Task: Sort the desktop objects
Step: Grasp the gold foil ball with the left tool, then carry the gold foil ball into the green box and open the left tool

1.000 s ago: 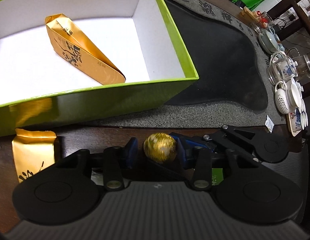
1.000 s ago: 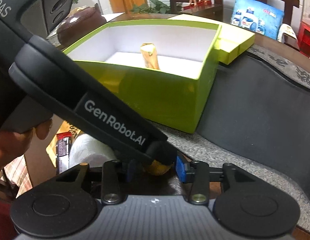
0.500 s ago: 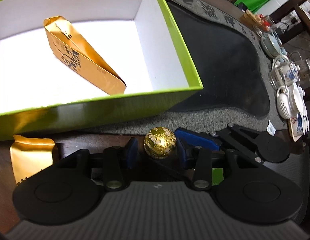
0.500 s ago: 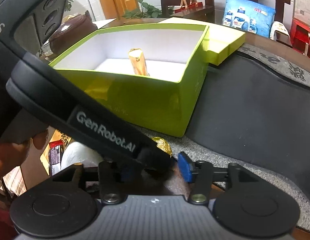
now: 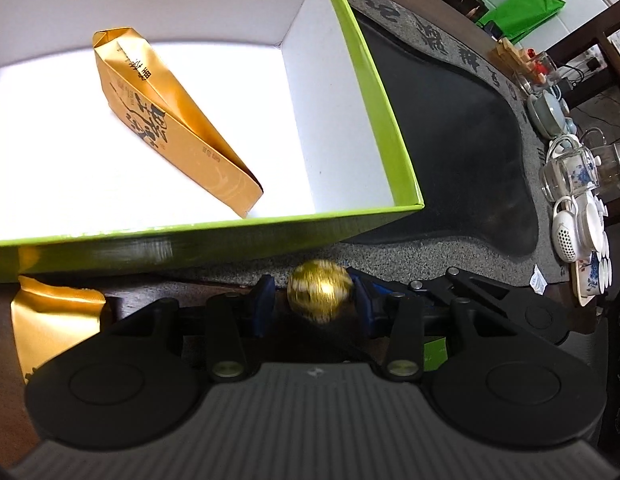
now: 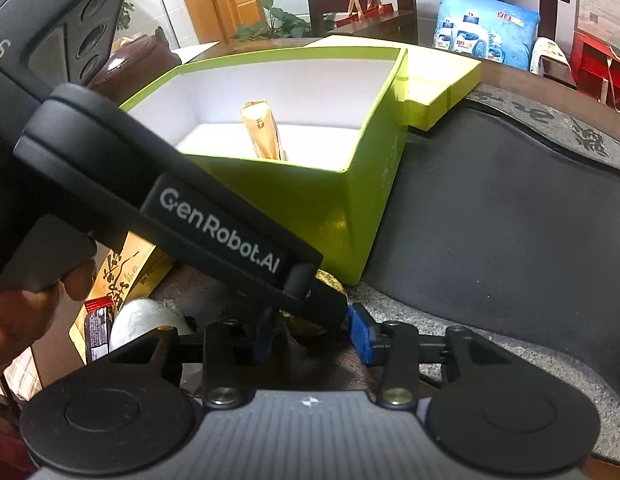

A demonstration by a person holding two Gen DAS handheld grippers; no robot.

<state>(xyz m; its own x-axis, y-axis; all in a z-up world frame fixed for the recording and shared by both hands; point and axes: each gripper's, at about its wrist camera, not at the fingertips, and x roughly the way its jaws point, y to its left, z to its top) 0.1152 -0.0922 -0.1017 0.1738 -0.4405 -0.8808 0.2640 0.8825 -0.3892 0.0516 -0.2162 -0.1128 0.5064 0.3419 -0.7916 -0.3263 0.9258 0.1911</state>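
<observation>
left tongs (image 5: 314,300): one pair, blue pads, clamped on one gold foil ball (image 5: 319,296), the ball blurred and sitting between the pads, just short of the box's near wall.
right tongs (image 6: 310,330): one pair, blue pads, set about the same foil ball from its other side; jaws have just been closing, with the ball between them; the left tongs' arm hides the contact, so whether these pads press on it i cannot tell.
green box (image 5: 383,92): one, open, white inside, straight ahead of both tongs.
gold tea pouches: three counted. one lies flat inside the box (image 5: 170,120), ahead and left of the left tongs; one rests on the bench outside the box (image 5: 54,320), left of the left tongs; one more lies left of the right tongs (image 6: 122,276).
green lid (image 6: 441,84): one, behind the box.
dark stone tea tray (image 5: 449,140): one, to the right of both tongs.
white roll (image 6: 146,320): one, left of the right tongs.
teaware (image 5: 577,216): several pieces, far right, number unclear.
hand (image 6: 26,312): one, on the left tongs' grip.
</observation>
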